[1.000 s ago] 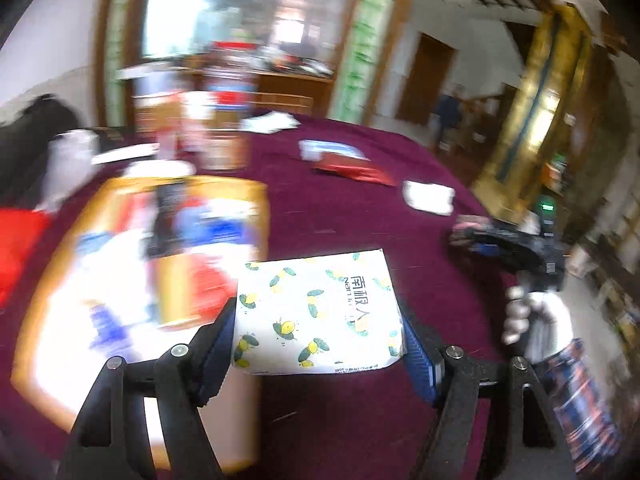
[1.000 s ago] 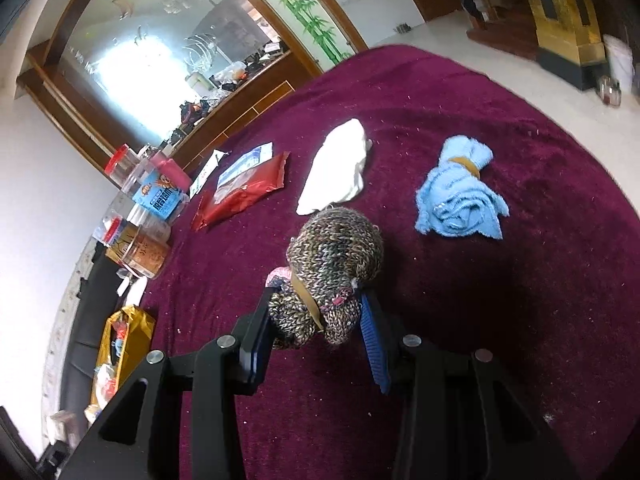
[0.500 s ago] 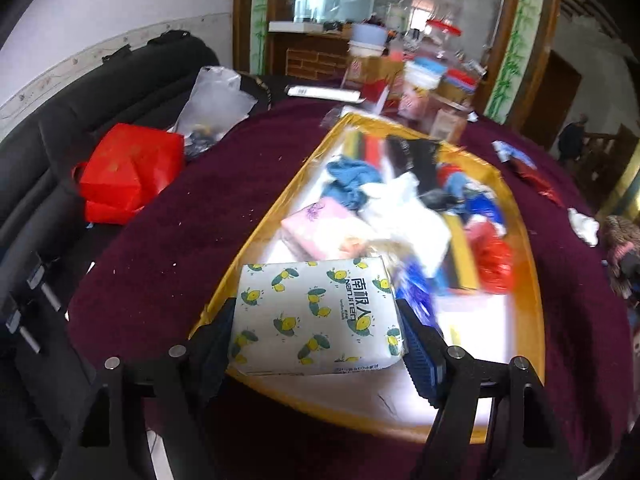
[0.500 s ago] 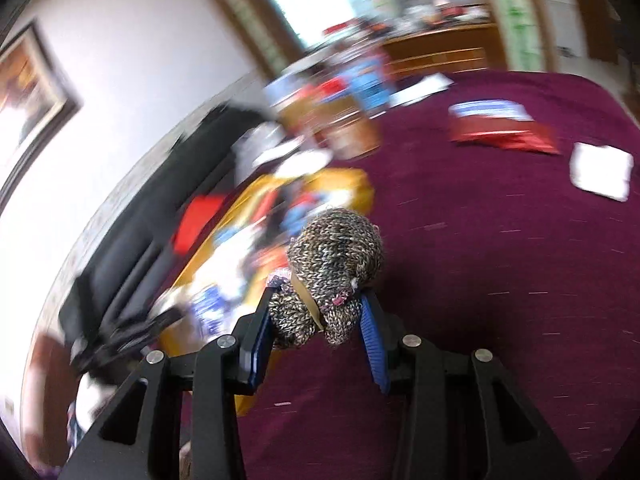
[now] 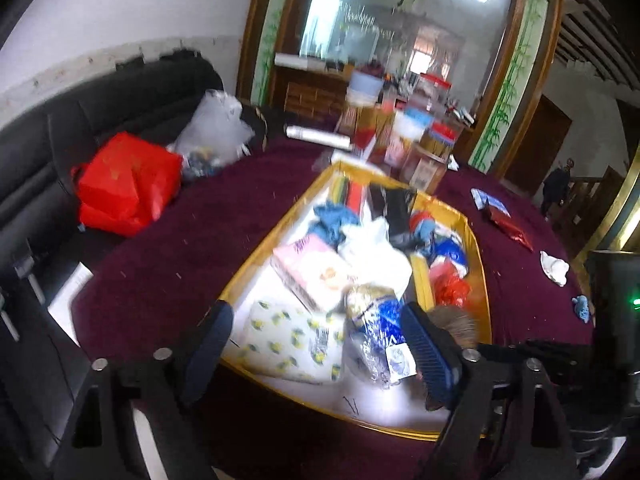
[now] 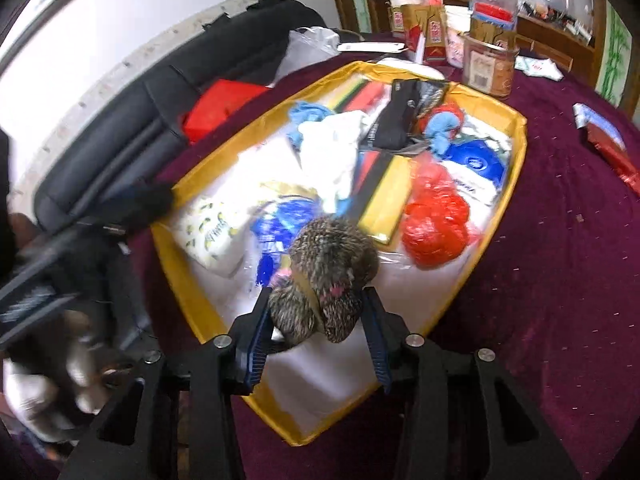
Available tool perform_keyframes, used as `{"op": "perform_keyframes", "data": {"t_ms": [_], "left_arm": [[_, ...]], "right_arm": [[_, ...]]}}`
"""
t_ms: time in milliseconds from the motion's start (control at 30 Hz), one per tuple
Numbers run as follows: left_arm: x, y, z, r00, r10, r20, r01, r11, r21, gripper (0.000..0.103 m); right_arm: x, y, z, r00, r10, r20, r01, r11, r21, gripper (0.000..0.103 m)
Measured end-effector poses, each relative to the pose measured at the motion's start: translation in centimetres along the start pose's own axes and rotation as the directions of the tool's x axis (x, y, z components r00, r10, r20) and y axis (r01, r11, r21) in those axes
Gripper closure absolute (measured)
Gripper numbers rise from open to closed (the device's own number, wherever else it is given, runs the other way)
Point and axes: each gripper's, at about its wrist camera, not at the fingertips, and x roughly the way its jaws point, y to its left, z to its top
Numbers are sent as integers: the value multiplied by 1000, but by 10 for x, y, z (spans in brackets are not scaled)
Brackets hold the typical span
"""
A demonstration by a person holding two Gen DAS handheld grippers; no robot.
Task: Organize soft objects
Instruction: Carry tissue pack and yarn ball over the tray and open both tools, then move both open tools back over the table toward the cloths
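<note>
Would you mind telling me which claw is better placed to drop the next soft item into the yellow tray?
The right claw: the knitted bundle sits between its opening jaws, above the tray. The left claw, opening, has nothing between its jaws; the tissue pack lies in the tray.

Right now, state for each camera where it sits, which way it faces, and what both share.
Left wrist: on the left gripper, angled down at the yellow tray; opening jaws, tissue pack below, unpinched.
Right wrist: on the right gripper, angled down over the tray's near end; opening jaws hold a knitted bundle.
Shared: tray, tissue pack, red bag.
</note>
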Motion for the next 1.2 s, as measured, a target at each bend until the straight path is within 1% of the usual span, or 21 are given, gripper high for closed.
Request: {"op": "perform_keyframes", "data": {"t_ms": [33, 100, 167, 233, 300, 367, 433, 567, 633, 700, 767, 867, 967, 1100, 1133, 1200], "left_arm": [[-5, -2, 0, 999, 21, 24, -22, 1000, 15, 9], [-12, -6, 1, 997, 58, 58, -61, 997, 40, 8], [-15, -11, 1, 992, 95, 88, -101, 993, 65, 8], [-17, -14, 1, 988, 114, 107, -123, 989, 78, 8], [-16, -16, 1, 986, 124, 113, -135, 987, 88, 8], [-16, -17, 1, 985, 131, 112, -142, 986, 91, 8], [-14, -16, 0, 985, 138, 105, -148, 985, 92, 8], [-14, -16, -2, 984, 148, 96, -157, 984, 89, 8], [-15, -15, -3, 984, 151, 97, -160, 983, 90, 8], [-15, -15, -3, 984, 151, 97, -159, 983, 90, 8], [-15, -16, -4, 984, 150, 95, -159, 983, 91, 8], [-16, -17, -5, 985, 146, 92, -154, 983, 96, 8], [-17, -20, -6, 986, 140, 92, -149, 983, 104, 8], [-18, -26, -7, 987, 134, 90, -144, 983, 115, 8], [-19, -28, -7, 988, 124, 91, -134, 984, 115, 8], [-26, -31, -7, 992, 77, 105, -88, 991, 105, 8]], "right_arm": [[-3, -1, -1, 1000, -7, 9, 7, 1000, -4, 56], [-14, -4, -3, 999, -27, 36, 27, 1000, -4, 49], [-30, -7, -1, 995, -53, 85, 54, 999, -5, 46], [-38, -9, 3, 990, -69, 124, 70, 998, -4, 46], [-45, -9, 5, 986, -67, 155, 70, 997, -12, 46], [-44, -6, 6, 987, -62, 150, 66, 998, -23, 46], [-33, -2, 5, 991, -52, 122, 57, 998, -37, 46], [-8, 8, -4, 998, -33, 55, 36, 998, -54, 45], [-2, 11, -7, 995, -77, 62, 81, 994, -68, 44], [-2, 10, -6, 996, -72, 59, 76, 995, -68, 43], [-5, 6, -5, 997, -49, 52, 51, 998, -47, 43], [-14, 0, -4, 996, -46, 77, 48, 999, -23, 43], [-30, -9, -4, 993, -28, 118, 28, 1000, 9, 43], [-49, -28, -9, 986, -27, 165, 17, 998, 58, 41], [-54, -35, -12, 984, -27, 177, 14, 997, 74, 41], [-64, -50, -21, 979, -42, 197, 21, 994, 108, 41]]}}
